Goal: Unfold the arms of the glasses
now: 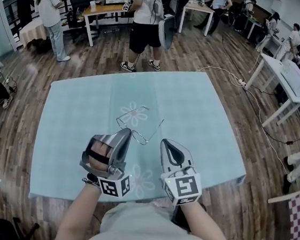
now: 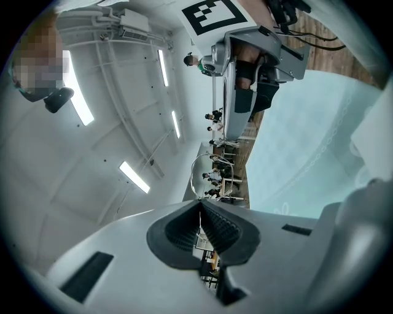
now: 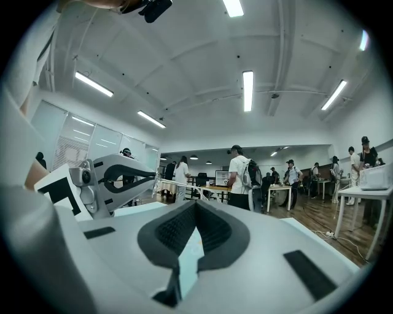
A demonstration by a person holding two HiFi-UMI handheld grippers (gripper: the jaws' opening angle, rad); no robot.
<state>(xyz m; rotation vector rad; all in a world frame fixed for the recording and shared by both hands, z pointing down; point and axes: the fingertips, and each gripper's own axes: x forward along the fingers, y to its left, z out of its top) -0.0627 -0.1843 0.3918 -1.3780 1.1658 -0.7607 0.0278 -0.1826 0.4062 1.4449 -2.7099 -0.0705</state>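
Note:
Thin wire-rimmed glasses (image 1: 132,116) hang a little above the pale blue tablecloth (image 1: 209,118). My left gripper (image 1: 127,134) is shut on their frame. In the left gripper view the wire runs between the pads (image 2: 216,228) and a lens loop (image 2: 214,175) stands beyond them. One arm (image 1: 155,131) sticks out to the right. My right gripper (image 1: 164,142) is shut beside that arm, and nothing shows between its pads (image 3: 212,230). In the right gripper view a thin rod of the glasses (image 3: 190,184) slants from the left gripper (image 3: 116,178) toward my jaw tips. Whether it touches them I cannot tell.
The table's front edge (image 1: 130,198) lies just below both grippers. Beyond the far edge a person (image 1: 145,19) stands on the wooden floor, with desks and more people behind. A white desk (image 1: 284,78) and cables sit at the right.

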